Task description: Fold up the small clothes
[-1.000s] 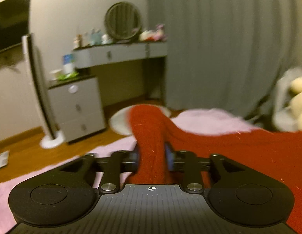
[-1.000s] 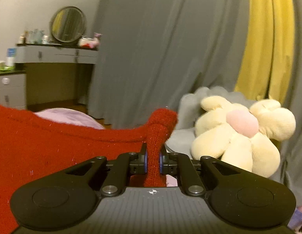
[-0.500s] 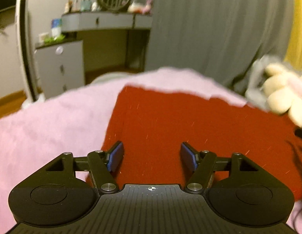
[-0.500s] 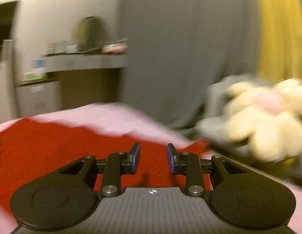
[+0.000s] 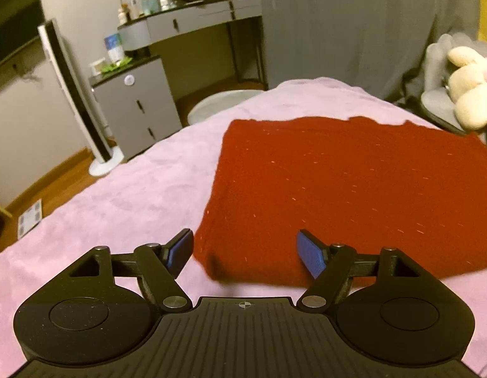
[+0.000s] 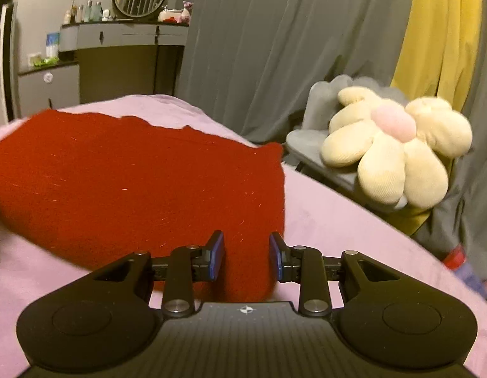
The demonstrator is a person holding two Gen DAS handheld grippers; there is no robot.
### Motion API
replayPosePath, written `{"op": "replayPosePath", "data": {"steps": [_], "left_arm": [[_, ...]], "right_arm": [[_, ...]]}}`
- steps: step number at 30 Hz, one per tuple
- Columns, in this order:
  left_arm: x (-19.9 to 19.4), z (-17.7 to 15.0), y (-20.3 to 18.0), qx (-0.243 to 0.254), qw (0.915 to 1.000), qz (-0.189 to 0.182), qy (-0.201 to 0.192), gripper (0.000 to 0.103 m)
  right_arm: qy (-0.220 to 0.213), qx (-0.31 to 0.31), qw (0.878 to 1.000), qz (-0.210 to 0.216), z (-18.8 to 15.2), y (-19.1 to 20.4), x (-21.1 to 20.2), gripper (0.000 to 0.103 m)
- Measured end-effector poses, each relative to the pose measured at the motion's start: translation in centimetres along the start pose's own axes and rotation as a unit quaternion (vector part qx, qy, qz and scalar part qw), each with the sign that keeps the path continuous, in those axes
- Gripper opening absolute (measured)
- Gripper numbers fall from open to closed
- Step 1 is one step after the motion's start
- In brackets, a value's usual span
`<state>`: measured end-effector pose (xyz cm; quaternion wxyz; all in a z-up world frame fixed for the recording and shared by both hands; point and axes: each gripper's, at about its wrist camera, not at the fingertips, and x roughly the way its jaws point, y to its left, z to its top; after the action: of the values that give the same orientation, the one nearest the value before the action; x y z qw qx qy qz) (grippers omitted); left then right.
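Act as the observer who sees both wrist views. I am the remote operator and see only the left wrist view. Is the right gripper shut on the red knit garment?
Observer: No. The right gripper is open; the near right corner of the red knit garment shows between its pads, not pinched.
Operator: Does the garment's right edge hang off the bed?
Observer: No, that edge rests on the pink blanket, with bare blanket to its right.
Operator: What is the cream thing at my right edge?
Observer: A flower-shaped plush with a pink centre, on a grey chair.
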<state>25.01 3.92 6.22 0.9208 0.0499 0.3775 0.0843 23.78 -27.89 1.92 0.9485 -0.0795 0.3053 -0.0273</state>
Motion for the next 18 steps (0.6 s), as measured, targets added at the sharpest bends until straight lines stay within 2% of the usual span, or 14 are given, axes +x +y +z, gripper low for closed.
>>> {"op": "replayPosePath", "data": {"steps": [3, 6, 11, 14, 18], "left_arm": [[-2.4, 0.2, -0.1, -0.004, 0.9999, -0.005, -0.009, 0.084], [-3.4, 0.6, 0.0, -0.014, 0.9996, -0.013, -0.021, 0.085], [-1.3, 0.1, 1.7, -0.057, 0.9966, -0.059, -0.011, 0.088], [1.8, -0.9, 3.8, -0.105, 0.9894, -0.099, 0.012, 0.090], [7.1, -2.8, 7.4, -0.173, 0.9711, -0.154, 0.058, 0.089]], "right_arm": [[-0.002, 0.008, 1.000, 0.019, 0.5, -0.8, -2.4, 0.029], [-0.015, 0.005, 1.000, 0.022, 0.8, -0.5, -3.6, 0.029], [-0.009, -0.008, 1.000, 0.015, 1.7, 1.0, -4.3, 0.029], [-0.007, -0.006, 1.000, 0.029, 2.4, 2.7, -3.9, 0.029], [-0.008, 0.013, 0.998, 0.058, 3.0, 5.3, -2.1, 0.029]]}}
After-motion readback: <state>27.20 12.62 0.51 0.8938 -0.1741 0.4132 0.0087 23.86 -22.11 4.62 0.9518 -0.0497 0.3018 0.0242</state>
